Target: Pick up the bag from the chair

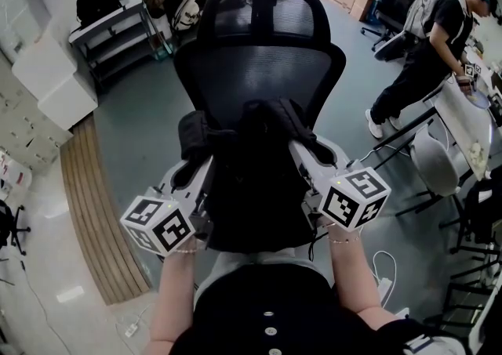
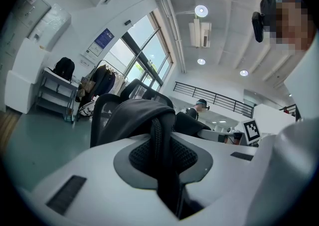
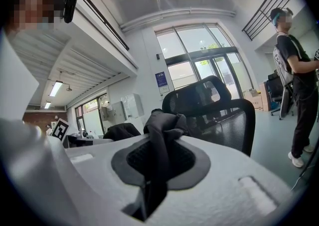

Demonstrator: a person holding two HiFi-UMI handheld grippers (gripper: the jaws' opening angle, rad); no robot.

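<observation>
Black fabric of the bag (image 1: 251, 189) was pinched in both claws. On the left gripper (image 2: 168, 180) the jaws stood nearly closed, clamped on a black webbing strap (image 2: 158, 135). On the right gripper (image 3: 152, 180) the jaws were likewise nearly closed, on a bunched black fold (image 3: 162, 127) of the same bag. The bag's contents were not visible. From the head view the bag sat between the two grippers, directly in front of the backrest of the black mesh chair (image 1: 263, 56); contact with the seat could not be determined. Grey floor (image 1: 133, 118) surrounded the chair, with a wooden strip (image 1: 86, 204) at left. A person (image 1: 427, 48) stood beside a white table (image 1: 471, 122) at right.
</observation>
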